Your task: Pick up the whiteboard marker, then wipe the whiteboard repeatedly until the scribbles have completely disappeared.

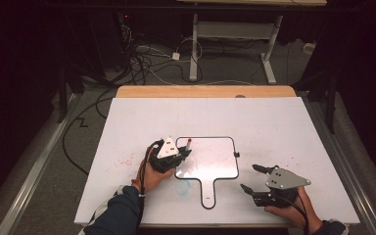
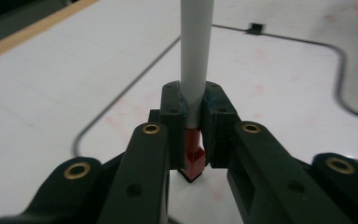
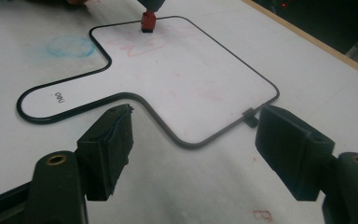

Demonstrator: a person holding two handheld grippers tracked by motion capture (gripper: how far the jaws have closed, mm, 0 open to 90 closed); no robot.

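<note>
The left hand-held gripper [image 1: 182, 152] is clamped on a marker [image 2: 195, 56] with a white barrel and a red end. In the left gripper view the barrel runs straight out between the two pads, which press on it from both sides, and the red end [image 2: 194, 156] sits down between the jaws near their base. In the high view the marker pokes up and away from the gripper, its tip [image 1: 189, 140] showing red over the upper left corner of the small whiteboard [image 1: 215, 156].

The whiteboard is a paddle-shaped panel with a thin black rim and a short handle [image 1: 208, 193] that points toward the person. It lies flat on the white surface [image 1: 274, 122], between the two grippers. Faint red scribbles mark its face near the marker, as the right gripper view shows [image 3: 140, 46]. A pale blue smudge [image 3: 70, 45] sits on the surface just outside the rim, beside the handle.

The right hand-held gripper [image 1: 252, 177] stands open, with nothing between its jaws. It rests to the right of the handle, apart from the board, jaws pointing left toward it. In the right gripper view the board's lower right corner, with a small black clip [image 3: 251, 116] on the rim, lies just beyond the gap between the pads.
</note>
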